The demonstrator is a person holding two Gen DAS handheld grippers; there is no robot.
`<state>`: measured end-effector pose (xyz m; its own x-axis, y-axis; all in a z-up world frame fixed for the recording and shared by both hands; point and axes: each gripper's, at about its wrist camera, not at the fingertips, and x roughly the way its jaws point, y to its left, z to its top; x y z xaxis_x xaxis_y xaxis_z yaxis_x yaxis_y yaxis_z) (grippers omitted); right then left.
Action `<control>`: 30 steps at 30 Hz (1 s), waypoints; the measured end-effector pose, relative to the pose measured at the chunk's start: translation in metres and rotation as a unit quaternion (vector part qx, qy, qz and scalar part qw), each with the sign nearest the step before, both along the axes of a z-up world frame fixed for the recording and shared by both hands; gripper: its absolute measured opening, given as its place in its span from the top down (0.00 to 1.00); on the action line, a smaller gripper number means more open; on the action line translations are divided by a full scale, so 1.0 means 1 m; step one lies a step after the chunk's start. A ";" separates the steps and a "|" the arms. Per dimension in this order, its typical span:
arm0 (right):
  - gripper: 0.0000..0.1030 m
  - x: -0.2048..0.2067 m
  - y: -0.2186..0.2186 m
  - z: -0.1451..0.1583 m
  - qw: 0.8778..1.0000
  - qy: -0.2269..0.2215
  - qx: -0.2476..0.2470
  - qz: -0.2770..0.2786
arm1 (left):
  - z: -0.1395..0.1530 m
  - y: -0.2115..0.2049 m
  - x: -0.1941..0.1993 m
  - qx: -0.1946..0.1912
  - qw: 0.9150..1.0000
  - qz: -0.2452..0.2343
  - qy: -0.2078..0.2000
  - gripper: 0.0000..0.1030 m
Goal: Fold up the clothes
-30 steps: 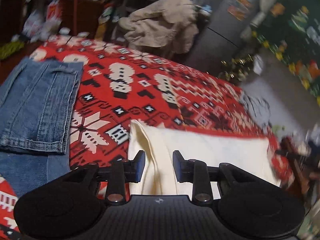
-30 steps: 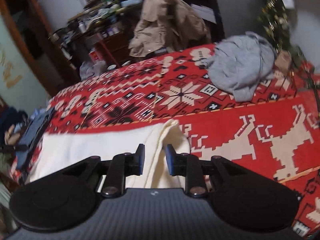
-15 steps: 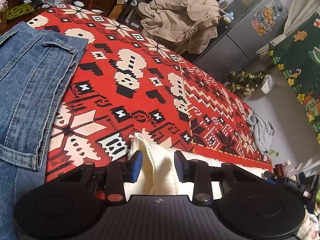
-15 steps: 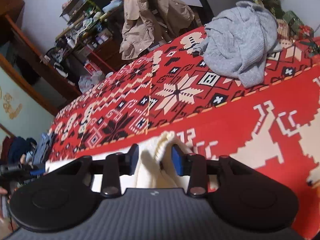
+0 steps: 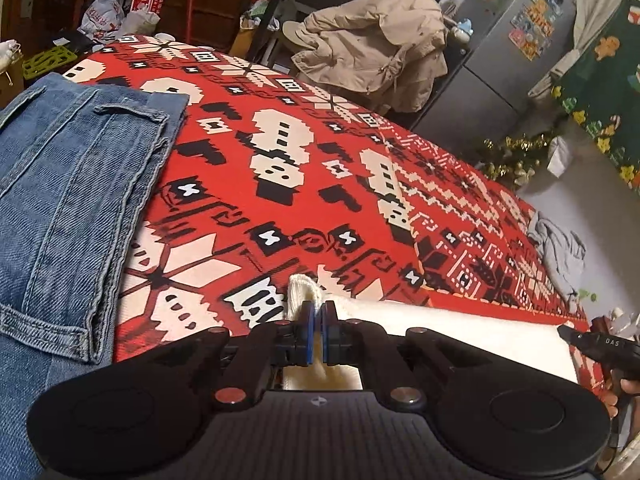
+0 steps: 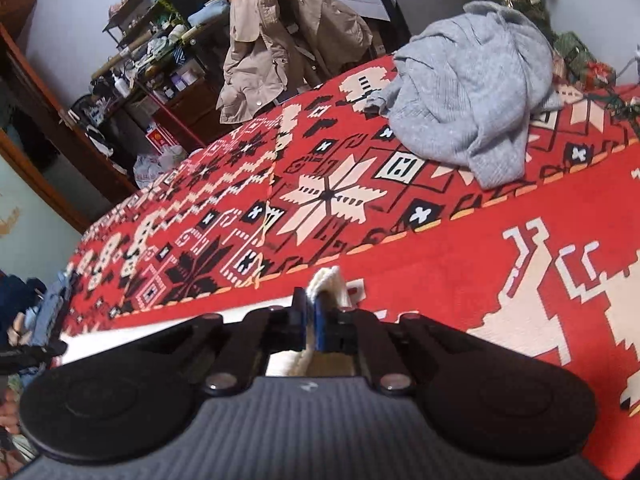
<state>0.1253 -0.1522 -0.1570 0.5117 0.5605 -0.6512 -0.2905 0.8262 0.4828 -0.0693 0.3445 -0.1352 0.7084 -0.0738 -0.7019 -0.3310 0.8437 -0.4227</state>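
A cream knit garment [image 5: 440, 328] lies flat along the near edge of a red patterned blanket [image 5: 248, 216]. In the left wrist view my left gripper [image 5: 318, 308] is closing on the garment's left corner, and its blue pads pinch the bunched knit between them. In the right wrist view my right gripper [image 6: 310, 300] is closing on the opposite corner of the garment [image 6: 330, 280], with the cloth squeezed between its pads. Both gripper bodies hide the near part of the cloth.
Folded blue jeans [image 5: 72, 200] lie on the blanket to the left. A crumpled grey sweater [image 6: 480, 92] sits at the far right of the blanket [image 6: 440, 260]. A beige jacket [image 5: 372, 48] hangs on a chair beyond the bed, among cluttered shelves and a fridge.
Both grippers dropped lower and came in over the garment's corners. Their jaws, held apart around the cloth before, have come together on it.
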 end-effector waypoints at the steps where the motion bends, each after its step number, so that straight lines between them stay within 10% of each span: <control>1: 0.96 0.000 -0.001 0.001 1.000 0.003 0.003 -0.003 | 0.000 0.001 -0.002 -0.002 1.000 0.004 -0.001 0.92; 8: 0.77 -0.028 -0.013 0.029 0.999 -0.049 -0.018 -0.013 | 0.033 -0.013 -0.024 0.076 0.997 -0.007 -0.021 0.90; 15: 0.88 -0.088 0.005 0.069 0.987 -0.135 -0.074 0.044 | 0.053 -0.086 -0.040 0.120 0.987 -0.088 -0.061 0.90; 21: 0.87 -0.146 0.038 0.059 0.975 -0.154 -0.101 0.124 | 0.029 -0.148 -0.050 0.108 0.980 -0.160 -0.055 0.90; 30: 0.87 -0.207 0.024 0.022 0.960 -0.158 -0.159 0.168 | -0.003 -0.156 -0.086 0.136 0.980 -0.146 -0.020 0.90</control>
